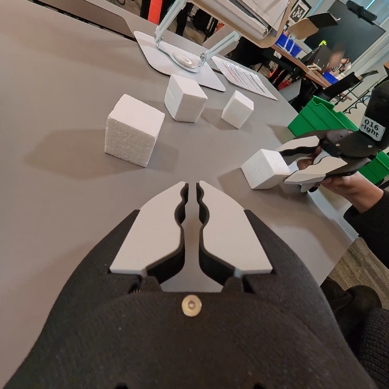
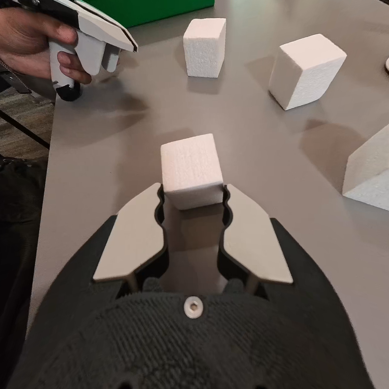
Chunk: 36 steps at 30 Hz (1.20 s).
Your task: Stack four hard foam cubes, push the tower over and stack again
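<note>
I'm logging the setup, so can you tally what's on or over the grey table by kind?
Foam blocks: 4 (large, tilted, small far, small near)
Grippers: 2 (left gripper, right gripper)
White stand: 1
Sheet: 1
Total: 8

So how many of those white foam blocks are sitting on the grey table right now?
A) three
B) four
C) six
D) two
B: the left wrist view shows four white foam blocks on the grey table: a large one, two farther back, and a small one at the tips of the open right gripper.
</note>
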Each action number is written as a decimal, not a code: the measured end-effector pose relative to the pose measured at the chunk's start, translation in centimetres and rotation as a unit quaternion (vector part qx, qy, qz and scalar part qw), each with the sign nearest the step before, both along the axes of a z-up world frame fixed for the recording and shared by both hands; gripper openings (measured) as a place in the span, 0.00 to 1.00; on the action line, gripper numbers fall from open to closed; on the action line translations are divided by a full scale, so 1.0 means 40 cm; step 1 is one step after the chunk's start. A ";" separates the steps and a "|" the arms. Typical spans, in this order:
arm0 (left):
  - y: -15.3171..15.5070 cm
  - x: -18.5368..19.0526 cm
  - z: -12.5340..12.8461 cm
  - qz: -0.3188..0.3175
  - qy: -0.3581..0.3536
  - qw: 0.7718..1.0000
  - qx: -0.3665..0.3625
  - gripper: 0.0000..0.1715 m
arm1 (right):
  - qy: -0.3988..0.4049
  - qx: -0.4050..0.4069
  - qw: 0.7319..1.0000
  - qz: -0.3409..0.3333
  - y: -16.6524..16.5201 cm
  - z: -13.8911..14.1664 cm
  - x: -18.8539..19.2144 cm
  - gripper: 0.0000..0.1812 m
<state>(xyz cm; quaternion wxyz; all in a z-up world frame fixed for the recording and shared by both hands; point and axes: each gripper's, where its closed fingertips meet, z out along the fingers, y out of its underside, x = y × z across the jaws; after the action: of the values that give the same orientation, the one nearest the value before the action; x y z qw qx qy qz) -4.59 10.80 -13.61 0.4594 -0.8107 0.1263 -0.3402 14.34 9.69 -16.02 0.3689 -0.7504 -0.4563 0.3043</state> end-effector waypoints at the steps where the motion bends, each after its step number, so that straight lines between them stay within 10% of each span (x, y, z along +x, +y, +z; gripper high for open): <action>1: 0.000 0.000 0.000 0.000 0.001 1.000 0.001 0.04 | -0.001 0.002 1.000 0.000 0.000 0.000 0.000 0.30; 36: 0.002 -0.004 0.001 0.005 0.002 1.000 0.002 0.04 | -0.066 0.067 0.994 0.055 -0.037 -0.027 -0.009 0.29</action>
<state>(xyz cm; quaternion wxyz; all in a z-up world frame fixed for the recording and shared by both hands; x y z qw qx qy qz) -4.75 10.86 -13.58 0.4622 -0.8112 0.1244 -0.3359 13.97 8.21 -17.08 0.3705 -0.7161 -0.5393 0.2429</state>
